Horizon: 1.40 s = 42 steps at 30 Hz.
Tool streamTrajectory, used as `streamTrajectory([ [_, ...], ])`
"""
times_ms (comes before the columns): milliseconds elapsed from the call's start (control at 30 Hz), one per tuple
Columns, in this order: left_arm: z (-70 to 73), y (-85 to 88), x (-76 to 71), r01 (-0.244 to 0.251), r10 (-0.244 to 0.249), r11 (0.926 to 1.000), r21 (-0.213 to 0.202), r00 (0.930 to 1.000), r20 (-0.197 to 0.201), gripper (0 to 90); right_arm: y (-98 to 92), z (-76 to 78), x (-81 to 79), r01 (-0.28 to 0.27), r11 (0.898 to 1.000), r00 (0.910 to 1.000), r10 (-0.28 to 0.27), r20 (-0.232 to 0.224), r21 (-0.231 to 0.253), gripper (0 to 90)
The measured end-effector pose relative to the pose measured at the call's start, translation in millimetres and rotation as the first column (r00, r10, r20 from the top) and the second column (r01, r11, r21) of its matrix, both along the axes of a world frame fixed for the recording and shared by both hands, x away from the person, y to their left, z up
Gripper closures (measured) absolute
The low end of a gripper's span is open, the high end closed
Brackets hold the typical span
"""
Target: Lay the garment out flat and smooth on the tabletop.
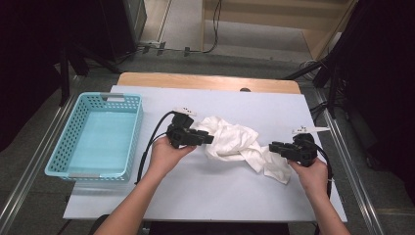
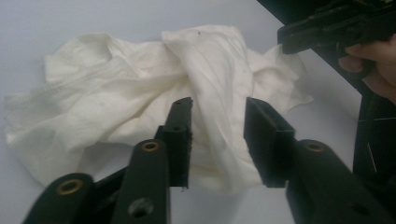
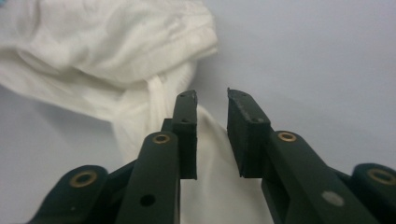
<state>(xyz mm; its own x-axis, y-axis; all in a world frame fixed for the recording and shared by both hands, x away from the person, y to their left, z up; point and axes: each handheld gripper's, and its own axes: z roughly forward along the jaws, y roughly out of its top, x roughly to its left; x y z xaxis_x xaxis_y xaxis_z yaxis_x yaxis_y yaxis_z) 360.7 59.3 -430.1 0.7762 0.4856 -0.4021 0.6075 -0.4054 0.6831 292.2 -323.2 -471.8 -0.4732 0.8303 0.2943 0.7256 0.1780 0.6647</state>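
Two claws flank a crumpled white cloth at centre frame.
The left claw and right claw both stand released over the cloth's ends; a blue basket sits at left on the bench.

Each hand holds a black gripper. The left gripper has a chunky black body with a small white plate with dark dots on top, and a black cable that loops from its rear along the forearm. The right gripper is the same black build, topped by a pale grey three-cornered plate, with a black cable curving behind the wrist. Seen close, each jaw is a flat matte black bar ending in a thick rectangular pad; brass-coloured rings sit at the pivots, and small round holes and a pale round screw head mark the arms. Both forearms are bare, with no sleeves, watch or gloves in sight.
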Motion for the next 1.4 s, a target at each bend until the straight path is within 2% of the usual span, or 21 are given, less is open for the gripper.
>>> streamTrajectory([
  [100,3.8,-3.1,0.4,0.01,-0.011,0.9997,0.021,0.9997,0.023,46.7,1.6,0.0,-1.8,-0.014,1.0,0.9998,0.014,0.011,-0.005,59.1],
  [200,4.9,-8.8,1.7,0.022,-0.023,0.9995,0.021,0.9994,0.027,42.9,3.7,2.2,-4.0,-0.016,1.0,0.9995,0.017,0.026,-0.018,52.5],
  [367,4.0,-23.5,5.1,0.05,-0.052,0.997,0.059,0.9981,0.034,40.7,5.6,4.2,-5.9,-0.028,1.0,0.9992,0.028,0.029,-0.005,48.9],
  [500,2.0,-34.3,10.5,0.057,-0.059,0.9954,0.077,0.9977,0.034,40.2,8.3,3.5,-5.9,-0.039,0.999,0.999,0.039,0.022,-0.003,47.6],
  [767,-2.9,-55.0,22.1,0.094,-0.096,0.9891,0.113,0.9954,0.005,40.1,16.4,-1.0,-6.1,-0.064,0.998,0.998,0.064,-0.005,-0.007,47.4],
  [833,-4.7,-58.9,24.4,0.096,-0.096,0.9901,0.102,0.9954,0.001,40.2,18.0,-2.1,-5.9,-0.07,0.998,0.9975,0.07,-0.007,-0.006,47.4],
  [1000,-10.3,-68.8,30.8,0.107,-0.105,0.9876,0.115,0.9943,-0.02,40.1,19.9,-3.4,-5.6,-0.08,0.997,0.9968,0.08,-0.007,-0.007,47.4],
  [1133,-15.6,-76.1,34.1,0.11,-0.109,0.9851,0.132,0.9939,-0.018,40.1,20.9,-3.9,-6.3,-0.081,0.997,0.9967,0.081,-0.011,-0.002,47.4],
  [1267,-21.4,-79.9,37.9,0.113,-0.111,0.9863,0.12,0.9935,-0.022,40.1,21.3,-5.1,-6.5,-0.085,0.996,0.9963,0.085,-0.011,-0.001,47.3],
  [1400,-25.6,-82.2,40.7,0.118,-0.116,0.9847,0.128,0.9929,-0.024,40.1,22.7,-6.0,-7.4,-0.087,0.996,0.9961,0.087,-0.015,-0.003,47.0],
])
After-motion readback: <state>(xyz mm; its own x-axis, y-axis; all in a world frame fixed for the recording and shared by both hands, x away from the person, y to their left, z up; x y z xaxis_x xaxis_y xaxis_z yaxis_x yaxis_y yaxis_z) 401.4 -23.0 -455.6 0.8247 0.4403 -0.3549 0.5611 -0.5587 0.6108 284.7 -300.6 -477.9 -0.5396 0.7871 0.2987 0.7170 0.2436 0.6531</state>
